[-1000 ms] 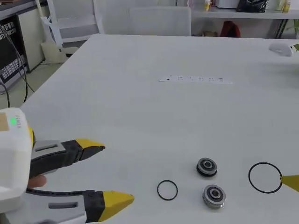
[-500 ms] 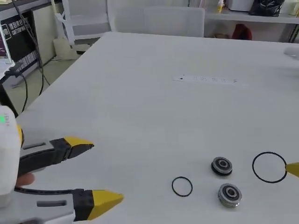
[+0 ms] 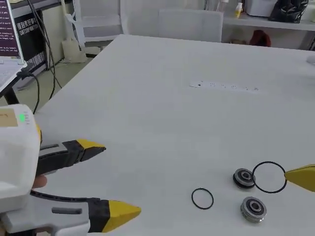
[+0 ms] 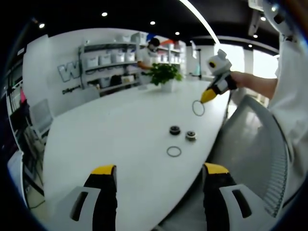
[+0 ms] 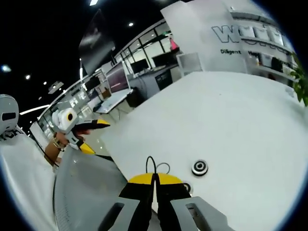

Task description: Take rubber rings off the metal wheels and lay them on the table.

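Note:
My right gripper (image 3: 290, 176) enters from the right edge, shut on a large black rubber ring (image 3: 268, 162) that hangs just above the table and overlaps the nearer of two metal wheels (image 3: 243, 178) in the head view. The second wheel (image 3: 253, 209) lies a little closer to me. A small black ring (image 3: 192, 198) rests flat on the table to their left. In the right gripper view the held ring (image 5: 148, 163) rises edge-on from the closed jaws. My left gripper (image 3: 110, 179) stays open at the lower left, well away from the wheels (image 4: 174, 130).
The white table (image 3: 162, 108) is bare except for a flush socket strip (image 3: 224, 86) near its middle. Chairs (image 3: 189, 24) and shelves stand beyond the far edge, and a laptop (image 3: 10, 44) and cables sit off the left side.
My right gripper has carried the large ring leftward, up to the nearer wheel. The head camera has shifted, and the left gripper holds about the same pose, still open.

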The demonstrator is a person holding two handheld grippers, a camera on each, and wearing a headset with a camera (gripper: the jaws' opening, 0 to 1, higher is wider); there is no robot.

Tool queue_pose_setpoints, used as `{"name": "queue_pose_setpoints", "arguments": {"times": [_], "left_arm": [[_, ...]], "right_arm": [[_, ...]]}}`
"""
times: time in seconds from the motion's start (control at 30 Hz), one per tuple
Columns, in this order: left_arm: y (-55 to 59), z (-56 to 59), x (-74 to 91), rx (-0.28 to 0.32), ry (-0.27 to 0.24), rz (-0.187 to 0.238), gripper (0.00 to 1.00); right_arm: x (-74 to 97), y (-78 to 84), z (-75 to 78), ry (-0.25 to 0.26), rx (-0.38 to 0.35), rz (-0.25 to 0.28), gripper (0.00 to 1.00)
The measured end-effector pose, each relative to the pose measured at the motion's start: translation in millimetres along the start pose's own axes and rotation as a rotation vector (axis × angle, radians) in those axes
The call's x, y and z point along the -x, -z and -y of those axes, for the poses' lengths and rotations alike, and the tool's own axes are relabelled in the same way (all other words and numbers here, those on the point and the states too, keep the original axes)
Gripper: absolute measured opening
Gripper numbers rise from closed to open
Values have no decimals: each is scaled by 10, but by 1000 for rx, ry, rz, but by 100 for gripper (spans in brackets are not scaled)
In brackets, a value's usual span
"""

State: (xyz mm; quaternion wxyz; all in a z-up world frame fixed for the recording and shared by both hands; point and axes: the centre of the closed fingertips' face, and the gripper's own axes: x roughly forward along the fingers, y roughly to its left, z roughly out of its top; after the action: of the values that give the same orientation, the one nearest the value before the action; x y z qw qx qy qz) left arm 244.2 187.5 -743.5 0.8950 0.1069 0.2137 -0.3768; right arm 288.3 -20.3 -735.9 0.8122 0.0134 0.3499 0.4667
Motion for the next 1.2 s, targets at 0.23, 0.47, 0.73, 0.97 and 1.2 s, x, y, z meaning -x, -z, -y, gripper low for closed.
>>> {"name": "queue_pose_setpoints", "arguments": {"times": [0.23,0.47,0.73,0.97,1.2], "left_arm": [[-7,-41,-53,3,13,-10,85],[-5,-14,-115,1,38,-23,91],[57,57,-148,-5,61,-44,91],[97,40,-119,1,56,-52,90],[142,68,-117,-11,63,-78,90]], "right_arm": [[-174,16,-43,-26,32,-63,0],[-360,51,-58,-54,75,-133,0],[-513,133,-115,-62,140,-213,0],[-643,222,-194,-95,226,-295,0],[-751,325,-181,-107,264,-356,0]]}}
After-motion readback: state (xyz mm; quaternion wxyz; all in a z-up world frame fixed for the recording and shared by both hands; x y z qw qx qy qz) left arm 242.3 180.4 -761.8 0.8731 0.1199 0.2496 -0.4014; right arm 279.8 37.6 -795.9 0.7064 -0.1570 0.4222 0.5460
